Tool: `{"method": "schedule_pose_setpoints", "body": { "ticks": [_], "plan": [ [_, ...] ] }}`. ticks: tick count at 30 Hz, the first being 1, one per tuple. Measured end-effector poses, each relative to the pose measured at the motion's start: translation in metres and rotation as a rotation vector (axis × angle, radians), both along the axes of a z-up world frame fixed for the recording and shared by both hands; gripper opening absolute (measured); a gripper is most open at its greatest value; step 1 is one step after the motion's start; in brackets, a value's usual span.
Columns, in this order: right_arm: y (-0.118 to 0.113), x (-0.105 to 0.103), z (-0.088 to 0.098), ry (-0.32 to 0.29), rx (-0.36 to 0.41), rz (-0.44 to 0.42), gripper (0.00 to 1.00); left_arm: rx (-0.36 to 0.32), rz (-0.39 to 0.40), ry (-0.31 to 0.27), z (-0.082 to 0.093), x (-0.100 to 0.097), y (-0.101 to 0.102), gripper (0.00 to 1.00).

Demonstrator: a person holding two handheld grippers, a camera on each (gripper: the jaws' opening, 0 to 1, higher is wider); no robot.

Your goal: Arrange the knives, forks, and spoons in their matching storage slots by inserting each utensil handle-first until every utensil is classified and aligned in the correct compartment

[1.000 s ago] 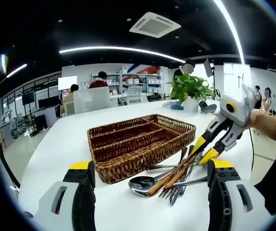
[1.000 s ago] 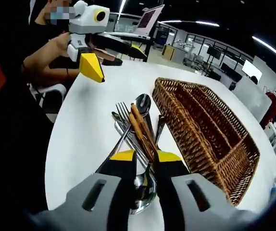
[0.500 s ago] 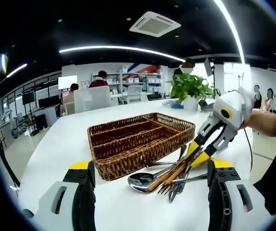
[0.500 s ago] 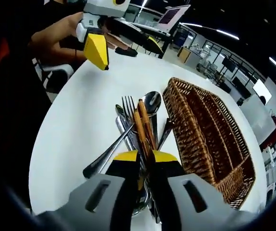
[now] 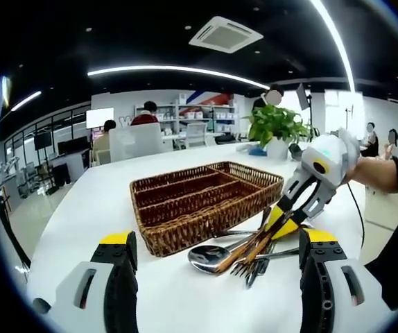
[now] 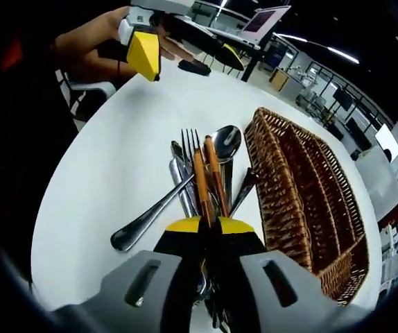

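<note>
right gripper point(image 6: 209, 225) clamped on wooden-handled utensils point(image 6: 206, 177) beside wicker tray point(image 6: 303, 201); left gripper point(image 5: 213, 250) jaws apart

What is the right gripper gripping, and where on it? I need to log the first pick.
The right gripper is shut on the wooden-handled utensils in the pile, at their handle ends. The left gripper holds nothing.
</note>
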State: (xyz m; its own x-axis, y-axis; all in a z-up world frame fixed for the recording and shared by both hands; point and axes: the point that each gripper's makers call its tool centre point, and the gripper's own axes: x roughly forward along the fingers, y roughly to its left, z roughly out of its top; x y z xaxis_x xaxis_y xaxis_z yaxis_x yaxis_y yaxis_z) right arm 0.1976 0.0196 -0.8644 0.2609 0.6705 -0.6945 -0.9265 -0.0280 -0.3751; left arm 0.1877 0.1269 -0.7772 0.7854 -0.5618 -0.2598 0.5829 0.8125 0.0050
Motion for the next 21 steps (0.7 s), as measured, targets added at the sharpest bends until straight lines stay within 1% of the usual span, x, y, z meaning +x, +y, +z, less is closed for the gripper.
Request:
{"method": "schedule_pose_setpoints", "body": {
  "ticks": [3, 7, 8, 10, 15, 21],
  "plan": [
    [0.0, 0.001, 0.001, -0.021, -0.013, 0.027, 0.04, 0.002, 0.004, 0.0, 0.0, 0.001, 0.001, 0.99],
    [-0.001, 0.0, 0.002, -0.021, -0.008, 0.034, 0.03, 0.002, 0.005, 0.001, 0.0, 0.001, 0.002, 0.99],
    [-0.001, -0.001, 0.003, -0.033, -0.012, 0.046, 0.03, 0.003, 0.006, 0.002, -0.001, 0.002, 0.002, 0.99],
    [-0.001, -0.002, 0.004, -0.038, -0.013, 0.056, 0.03, 0.004, 0.006, 0.003, -0.001, 0.002, 0.002, 0.99],
    [0.001, -0.002, 0.012, -0.06, -0.003, 0.062, 0.03, 0.002, 0.004, 0.0, 0.0, 0.003, 0.002, 0.99],
    [0.003, -0.005, 0.02, -0.076, -0.008, 0.073, 0.03, 0.001, -0.001, -0.004, 0.001, 0.005, 0.001, 0.99]
  ]
}}
